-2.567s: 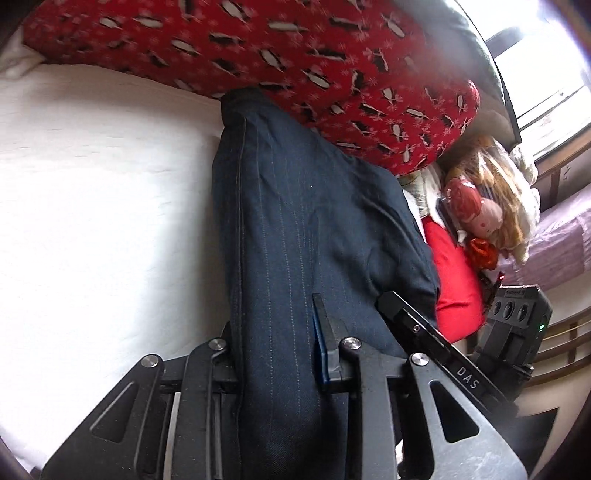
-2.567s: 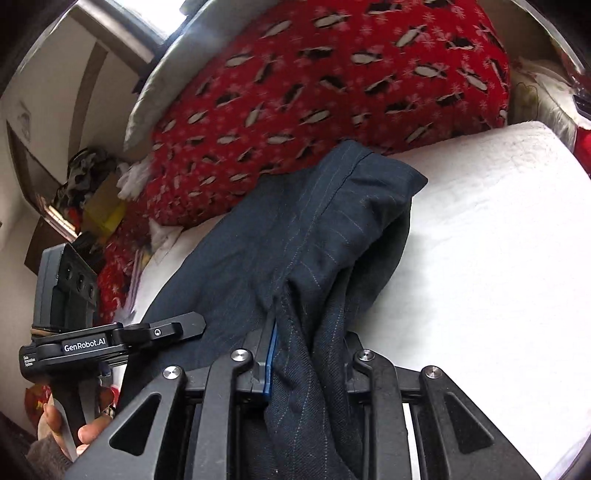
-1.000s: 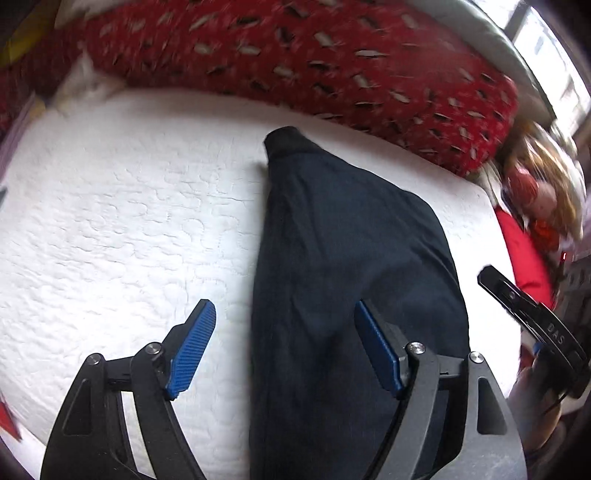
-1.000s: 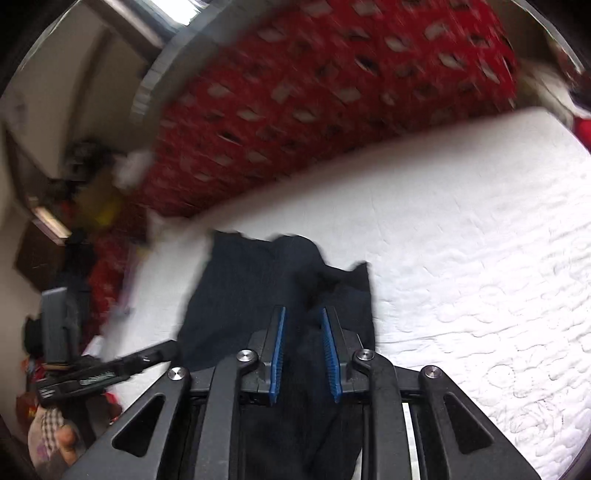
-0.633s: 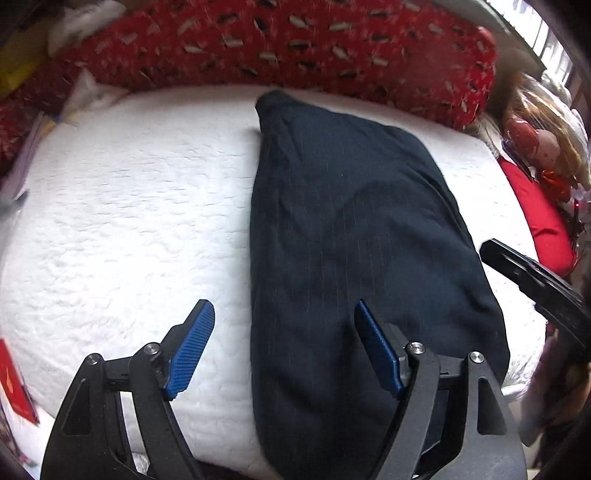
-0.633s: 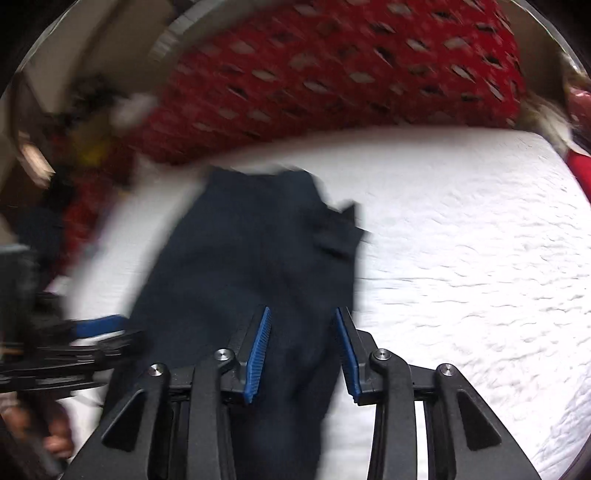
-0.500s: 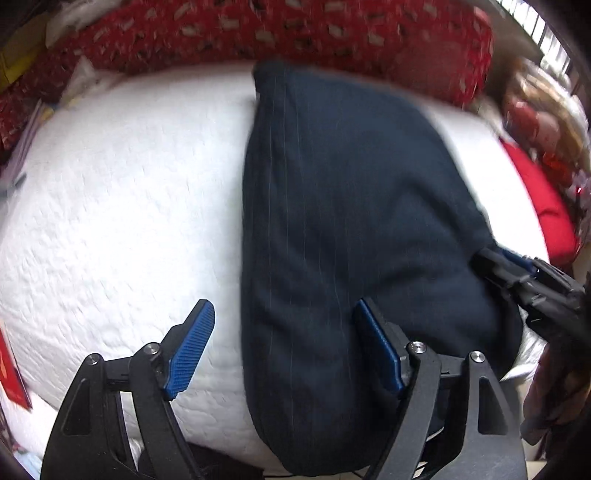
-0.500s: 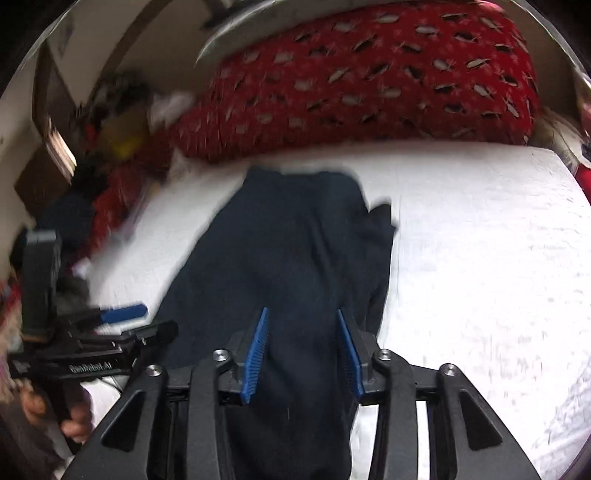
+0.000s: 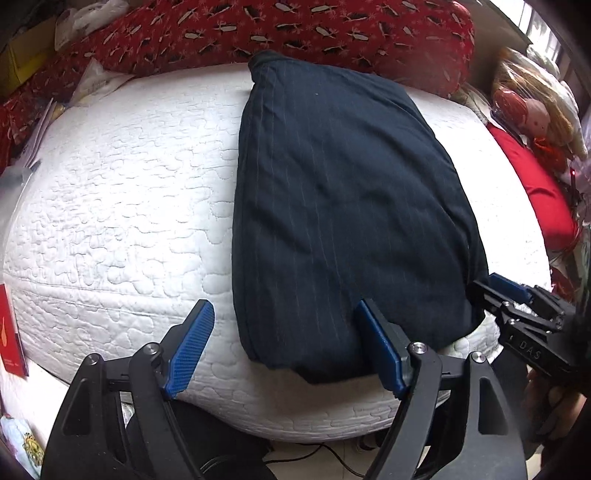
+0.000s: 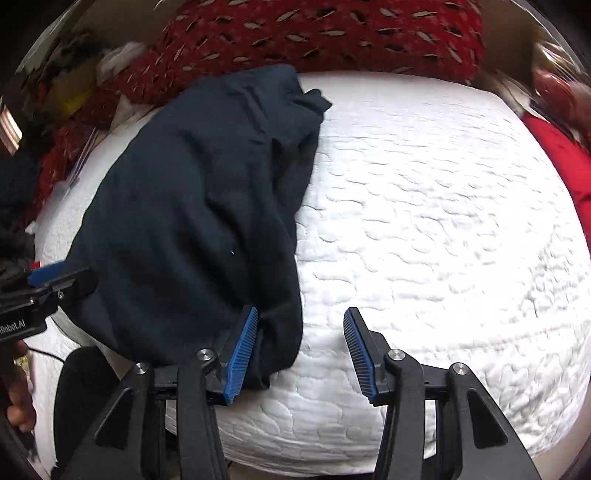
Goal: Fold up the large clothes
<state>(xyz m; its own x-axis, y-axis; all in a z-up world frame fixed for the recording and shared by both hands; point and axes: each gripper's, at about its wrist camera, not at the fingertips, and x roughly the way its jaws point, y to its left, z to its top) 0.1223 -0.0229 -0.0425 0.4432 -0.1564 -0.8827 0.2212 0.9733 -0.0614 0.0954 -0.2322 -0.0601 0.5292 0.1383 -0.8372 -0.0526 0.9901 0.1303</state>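
The dark trousers (image 9: 343, 206) lie folded on the white mattress (image 9: 129, 184), reaching toward the far red pillow (image 9: 295, 29); both the left gripper (image 9: 284, 347) and right gripper (image 10: 299, 350) are spread wide, holding nothing; the cloth looks soft and floppy (probably a bit heavy), so pinch the thick near edge.

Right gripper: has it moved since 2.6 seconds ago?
Yes. The right gripper has let go of the dark pinstriped trousers and backed toward the white mattress near edge.

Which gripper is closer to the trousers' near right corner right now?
Right gripper: one finger touches that corner of the trousers. Left gripper straddles the near left corner.
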